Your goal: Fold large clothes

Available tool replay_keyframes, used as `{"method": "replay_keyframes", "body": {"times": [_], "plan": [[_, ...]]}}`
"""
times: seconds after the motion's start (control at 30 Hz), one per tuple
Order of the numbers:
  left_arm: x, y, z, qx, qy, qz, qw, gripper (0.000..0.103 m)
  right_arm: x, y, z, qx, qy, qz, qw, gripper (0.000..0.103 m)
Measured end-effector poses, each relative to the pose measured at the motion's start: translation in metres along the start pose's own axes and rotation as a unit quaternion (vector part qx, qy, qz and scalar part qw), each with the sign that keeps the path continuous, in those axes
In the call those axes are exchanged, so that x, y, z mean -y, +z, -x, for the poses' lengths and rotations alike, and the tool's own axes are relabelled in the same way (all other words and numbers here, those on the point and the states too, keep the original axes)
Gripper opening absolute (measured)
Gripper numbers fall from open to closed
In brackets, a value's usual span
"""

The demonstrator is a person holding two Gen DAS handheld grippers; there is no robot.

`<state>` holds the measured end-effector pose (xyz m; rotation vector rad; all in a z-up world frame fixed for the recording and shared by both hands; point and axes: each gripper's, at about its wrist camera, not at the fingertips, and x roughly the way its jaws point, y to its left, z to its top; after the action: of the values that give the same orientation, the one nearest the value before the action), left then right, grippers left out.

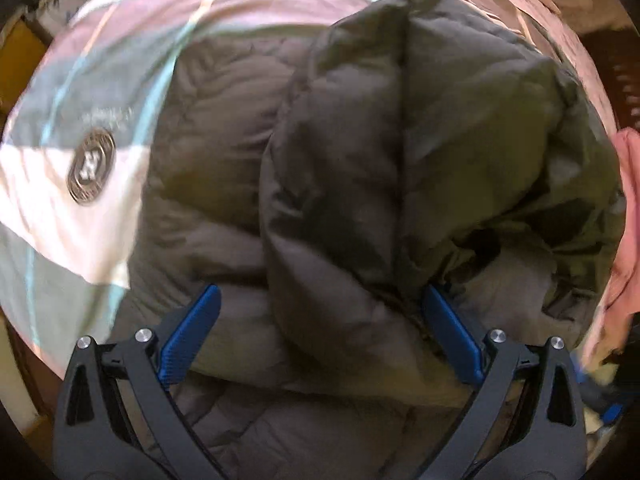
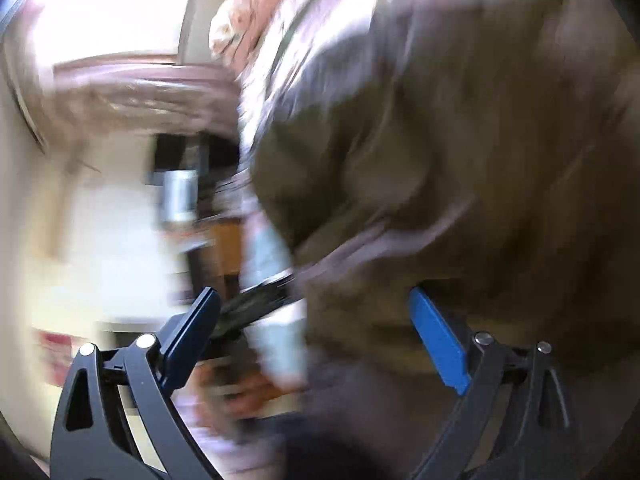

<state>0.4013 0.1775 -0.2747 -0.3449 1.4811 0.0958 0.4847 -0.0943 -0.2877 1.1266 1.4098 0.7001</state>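
Left gripper (image 1: 320, 300): jaws spread wide, blue pads (image 1: 190, 336) on either side of a folded-over flap of the jacket (image 1: 360, 160). The pads do not close on the fabric; nothing is held. The jacket, dark and quilted, lies directly below and ahead of this gripper, on the bed. Its flap is doubled over the flat body panel beneath.

Beyond the jacket, the bed cover (image 1: 80, 92), pink, grey and white blocks with a round emblem (image 1: 92, 166), runs to the far and left edges of the bed. Pink cloth (image 1: 628, 216) lies at the right edge.

Right gripper (image 2: 312, 304): jaws also wide apart, nothing clamped. This view is heavily blurred. The jacket fills its right half, and the room at left cannot be made out.
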Motion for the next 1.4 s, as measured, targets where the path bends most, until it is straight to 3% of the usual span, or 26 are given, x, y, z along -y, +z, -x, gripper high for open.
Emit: {"method": "replay_keyframes", "body": {"times": [0.07, 0.17, 0.2, 0.23, 0.3, 0.37, 0.4, 0.43, 0.47, 0.53, 0.6, 0.63, 0.73, 0.77, 0.87, 0.97, 1.0, 1.03, 1.07, 1.1, 1.17, 1.2, 1.23, 1.3, 1.33, 1.4], "plan": [[-0.006, 0.002, -0.003, -0.007, -0.009, 0.009, 0.9999, 0.101, 0.007, 0.007, -0.019, -0.007, -0.023, -0.037, 0.999, 0.095], [-0.008, 0.0, -0.005, -0.014, -0.014, 0.01, 0.9998, 0.101, 0.024, 0.024, -0.036, 0.034, -0.077, -0.063, 0.994, 0.093], [-0.009, 0.0, -0.005, -0.016, -0.017, 0.009, 0.9997, 0.101, 0.029, 0.027, -0.036, 0.046, -0.095, -0.063, 0.992, 0.076], [-0.01, 0.001, -0.003, -0.014, -0.02, 0.009, 0.9997, 0.101, 0.026, 0.027, -0.035, 0.053, -0.138, -0.036, 0.988, 0.039], [-0.018, 0.005, 0.003, -0.005, -0.015, 0.016, 0.9997, 0.101, 0.001, 0.019, -0.032, 0.068, -0.176, 0.049, 0.981, 0.022], [-0.028, 0.01, 0.014, 0.015, -0.01, 0.032, 0.9993, 0.101, -0.042, -0.002, -0.029, 0.087, -0.227, 0.169, 0.955, 0.018], [-0.038, 0.013, 0.023, 0.029, -0.012, 0.047, 0.9984, 0.101, -0.065, -0.019, -0.026, 0.102, -0.253, 0.234, 0.933, 0.018], [-0.043, 0.015, 0.03, 0.04, -0.016, 0.057, 0.9975, 0.101, -0.089, -0.043, -0.022, 0.12, -0.283, 0.311, 0.899, 0.018], [-0.049, 0.017, 0.036, 0.051, -0.019, 0.065, 0.9964, 0.101, -0.103, -0.061, -0.021, 0.13, -0.303, 0.359, 0.873, 0.018], [-0.059, 0.018, 0.051, 0.077, -0.018, 0.079, 0.9938, 0.101, -0.118, -0.102, -0.026, 0.12, -0.349, 0.452, 0.812, 0.018], [-0.063, 0.019, 0.061, 0.1, -0.015, 0.085, 0.9912, 0.101, -0.107, -0.12, -0.038, 0.069, -0.375, 0.484, 0.788, 0.018], [-0.062, 0.02, 0.066, 0.107, -0.015, 0.085, 0.9905, 0.101, -0.096, -0.129, -0.047, 0.036, -0.387, 0.486, 0.783, 0.018], [-0.047, 0.024, 0.07, 0.115, -0.026, 0.072, 0.9904, 0.101, -0.038, -0.144, -0.076, -0.039, -0.431, 0.456, 0.777, 0.019], [-0.039, 0.024, 0.07, 0.113, -0.028, 0.059, 0.9914, 0.101, -0.027, -0.144, -0.081, -0.042, -0.446, 0.449, 0.773, 0.021], [-0.014, 0.021, 0.064, 0.109, -0.024, 0.017, 0.9936, 0.101, -0.032, -0.138, -0.077, -0.033, -0.431, 0.444, 0.785, 0.028], [0.009, 0.015, 0.058, 0.103, -0.018, -0.028, 0.9941, 0.101, -0.042, -0.122, -0.048, -0.025, -0.395, 0.395, 0.829, 0.042], [0.017, 0.012, 0.058, 0.106, -0.013, -0.044, 0.9933, 0.101, -0.046, -0.116, -0.037, -0.026, -0.38, 0.371, 0.847, 0.057], [0.021, 0.01, 0.057, 0.109, -0.01, -0.053, 0.9926, 0.101, -0.049, -0.113, -0.027, -0.032, -0.356, 0.352, 0.865, 0.085], [0.027, 0.008, 0.058, 0.114, -0.005, -0.065, 0.9913, 0.101, -0.051, -0.118, -0.021, -0.033, -0.344, 0.346, 0.872, 0.097], [0.031, 0.006, 0.06, 0.118, -0.001, -0.073, 0.9903, 0.101, -0.056, -0.12, -0.014, -0.029, -0.343, 0.347, 0.873, 0.102], [0.037, 0.003, 0.064, 0.129, 0.009, -0.087, 0.9878, 0.101, -0.058, -0.123, -0.001, -0.018, -0.367, 0.352, 0.861, 0.102], [0.039, 0.001, 0.067, 0.136, 0.011, -0.09, 0.9865, 0.101, -0.065, -0.123, 0.007, -0.002, -0.361, 0.354, 0.863, 0.099], [0.04, 0.0, 0.071, 0.143, 0.01, -0.092, 0.9854, 0.101, -0.075, -0.122, 0.017, 0.018, -0.336, 0.359, 0.871, 0.089], [0.046, -0.002, 0.076, 0.158, 0.011, -0.102, 0.982, 0.101, -0.087, -0.113, 0.033, 0.063, -0.304, 0.362, 0.879, 0.086], [0.049, -0.003, 0.076, 0.163, 0.015, -0.108, 0.9805, 0.101, -0.095, -0.106, 0.038, 0.084, -0.304, 0.36, 0.878, 0.086], [0.059, -0.006, 0.073, 0.169, 0.033, -0.129, 0.9766, 0.101, -0.105, -0.086, 0.027, 0.105, -0.333, 0.365, 0.863, 0.086]]}}
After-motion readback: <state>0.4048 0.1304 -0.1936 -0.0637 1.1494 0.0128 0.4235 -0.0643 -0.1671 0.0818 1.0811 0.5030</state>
